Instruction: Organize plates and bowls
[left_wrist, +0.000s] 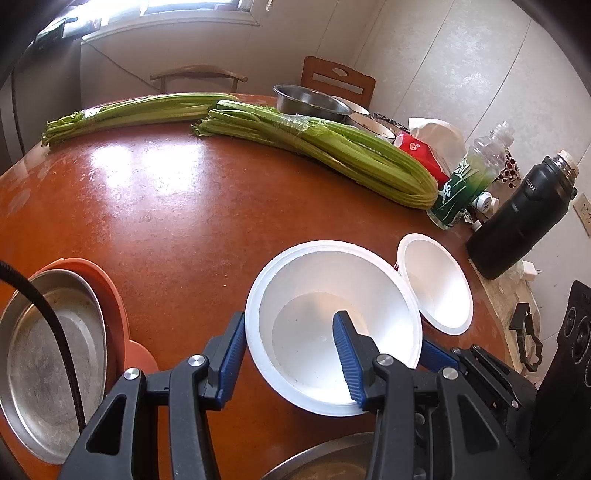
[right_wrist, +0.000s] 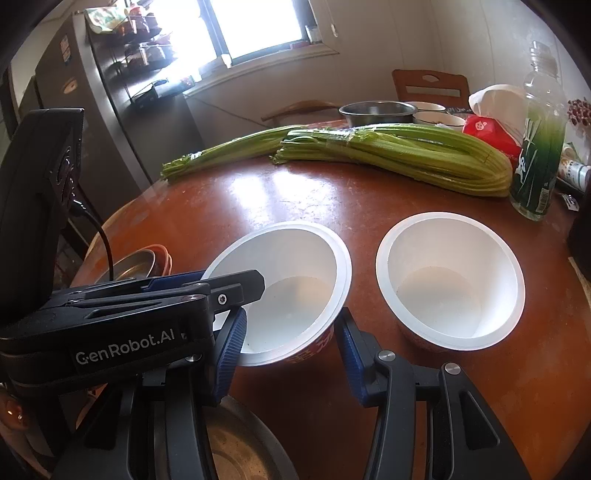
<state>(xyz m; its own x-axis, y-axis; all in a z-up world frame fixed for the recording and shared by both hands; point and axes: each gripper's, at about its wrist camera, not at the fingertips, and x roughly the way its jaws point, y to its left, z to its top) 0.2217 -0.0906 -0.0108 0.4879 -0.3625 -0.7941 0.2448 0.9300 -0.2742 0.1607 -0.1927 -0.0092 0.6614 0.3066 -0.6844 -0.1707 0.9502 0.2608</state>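
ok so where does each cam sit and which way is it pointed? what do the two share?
Left wrist: on the left gripper, low over the table, facing the celery; its fingers straddle the near white bowl's rim, right gripper at its far side.
Right wrist: on the right gripper, facing the window; its fingers flank the same bowl, the left gripper entering from the left.
Shared: both white bowls, second one; celery; green bottle; steel bowl.
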